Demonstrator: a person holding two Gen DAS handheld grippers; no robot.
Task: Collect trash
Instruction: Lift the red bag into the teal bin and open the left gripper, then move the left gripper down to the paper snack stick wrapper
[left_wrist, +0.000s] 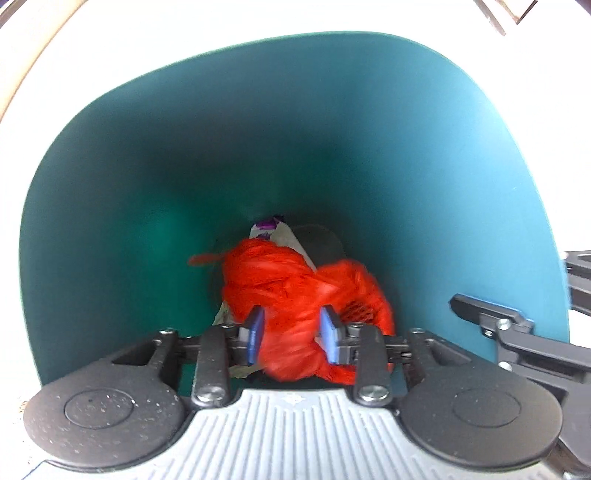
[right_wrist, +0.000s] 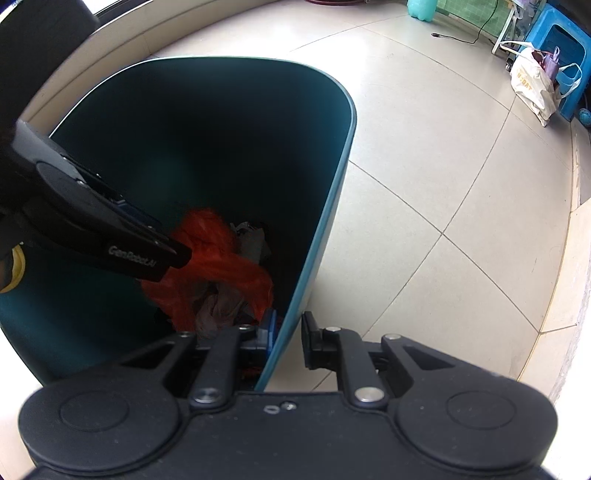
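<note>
Left wrist view: left tool (left_wrist: 291, 332) seemingly clenched on red bag (left_wrist: 295, 284) inside teal bin (left_wrist: 147, 166); right tool (right_wrist: 286, 338) pinches bin wall.

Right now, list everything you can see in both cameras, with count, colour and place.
bin: one, teal, on the tiled floor
plastic bag: one, orange-red, inside the bin
wrapper: one, white and purple, in the bin behind the plastic bag
rags: some, grey-brown, in the bin
tote bag: one, cream, against the stool
stool: one, blue, far right
cable: one, black, on the far floor
bottle: one, pale green, top edge
left gripper: one, black, around the plastic bag
right gripper: one, black, straddling the bin wall
</note>
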